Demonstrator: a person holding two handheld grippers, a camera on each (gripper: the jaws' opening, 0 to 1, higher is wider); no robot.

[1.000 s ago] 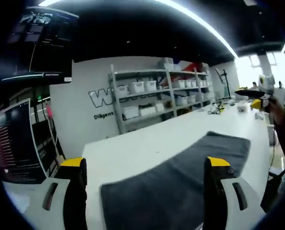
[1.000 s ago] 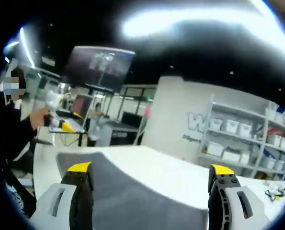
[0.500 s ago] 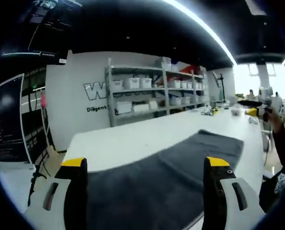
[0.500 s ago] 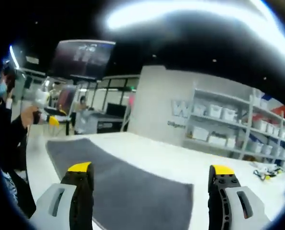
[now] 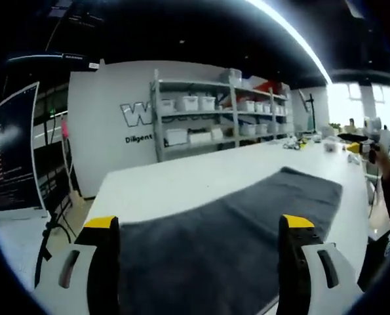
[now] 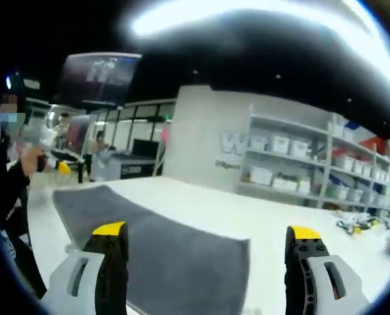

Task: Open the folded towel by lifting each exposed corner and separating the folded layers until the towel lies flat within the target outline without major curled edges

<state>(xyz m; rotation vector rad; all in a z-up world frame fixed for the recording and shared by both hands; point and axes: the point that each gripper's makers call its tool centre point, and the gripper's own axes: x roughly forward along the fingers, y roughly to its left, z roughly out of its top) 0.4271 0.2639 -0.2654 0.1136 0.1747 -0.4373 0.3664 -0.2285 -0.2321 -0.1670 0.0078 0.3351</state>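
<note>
While both grippers hang above the table, the scene reads as follows.

Towel: dark grey rectangular cloth towel [image 5: 234, 243], lying flat on the white table top [image 5: 175, 184]; in the left gripper view it spreads from 6 o'clock out toward 3 o'clock, and it shows again in the right gripper view [image 6: 162, 249].

Long axis: in the left gripper view it runs from between the jaws toward 2 o'clock; in the right gripper view it runs from 5 o'clock toward 10 o'clock.

Left gripper [image 5: 198, 226]: grey jaws with yellow tips stand wide apart, holding nothing, with the near end of the towel between and below them.

Right gripper [image 6: 206, 235]: same yellow-tipped jaws, spread apart and gripping nothing, above the towel's short end.

Left gripper view, particular: a dark computer screen [image 5: 11, 157] at 9 o'clock; the other gripper, held in a hand, small at 3 o'clock beyond the towel's far end.

Right gripper view, particular: a person in dark clothing [image 6: 4, 190] at 9 o'clock and a hanging dark monitor [image 6: 99, 79] at 11 o'clock.

Both views: grey metal shelving with white bins [image 5: 214, 125] against a white lettered wall, seen also in the right gripper view [image 6: 299, 164].

Edges: the visible towel borders lie straight; whether any corner curls, I cannot tell.

Open room: bare table surrounds the towel's far long side, toward 12 o'clock in the left gripper view and toward 2 o'clock in the right gripper view.
</note>
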